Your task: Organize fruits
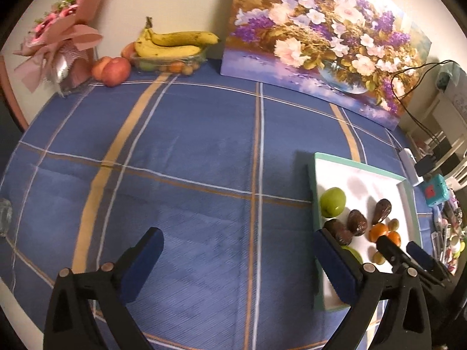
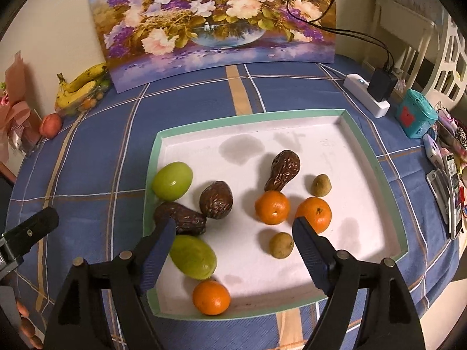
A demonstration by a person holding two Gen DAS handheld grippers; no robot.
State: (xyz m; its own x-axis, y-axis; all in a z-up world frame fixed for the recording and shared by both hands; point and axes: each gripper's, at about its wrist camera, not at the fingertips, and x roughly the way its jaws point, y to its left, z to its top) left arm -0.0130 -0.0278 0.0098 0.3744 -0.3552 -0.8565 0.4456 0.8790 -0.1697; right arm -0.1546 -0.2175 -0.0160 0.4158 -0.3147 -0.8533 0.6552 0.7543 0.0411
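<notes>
Orange, green and brown fruits (image 2: 272,207) were seen mixed together on the white tray (image 2: 376,157), over which the right gripper (image 2: 233,233) was held spread and empty, seemingly to choose one, while the left gripper (image 1: 238,243), likewise released, was kept at nine o'clock over the blue cloth (image 1: 189,151)

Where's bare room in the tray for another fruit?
Free: tray back strip beyond the brown fruit, and the front-right corner past the oranges. Crowded: left edge, where green fruits and dark fruits bunch together.

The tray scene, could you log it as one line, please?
left gripper open, empty | right gripper open over tray | fruits in tray
</notes>
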